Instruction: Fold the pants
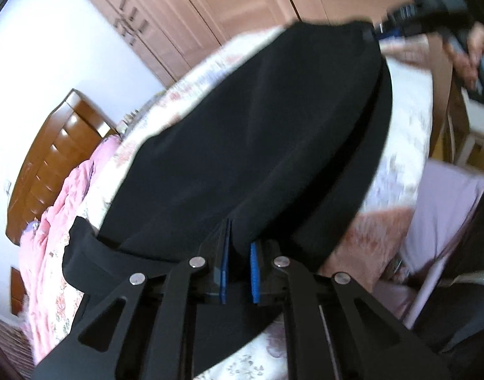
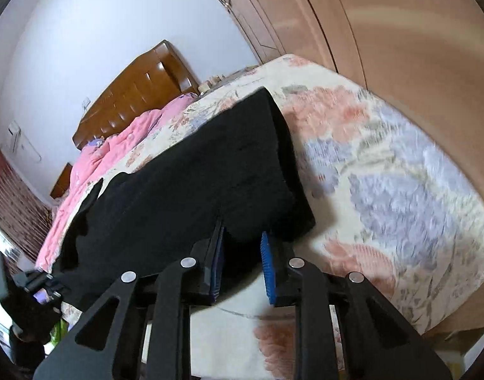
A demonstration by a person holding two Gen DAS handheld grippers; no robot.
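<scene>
Black pants (image 1: 257, 133) lie stretched over the floral bed (image 1: 406, 133). My left gripper (image 1: 239, 272) has its blue pads a small gap apart, with a fold of the pants' edge between them. In the right wrist view the pants (image 2: 194, 183) run across the bed (image 2: 384, 171). My right gripper (image 2: 243, 269) has its blue pads wider apart, with the near corner of the pants hanging between them. The right gripper also shows in the left wrist view (image 1: 381, 28) at the pants' far corner. The left gripper shows in the right wrist view (image 2: 35, 285) at the lower left.
A pink quilt (image 2: 93, 171) is bunched near the wooden headboard (image 2: 131, 104). A wardrobe (image 1: 210, 9) stands past the bed's far side. The bed's edge (image 2: 448, 313) drops off at the lower right.
</scene>
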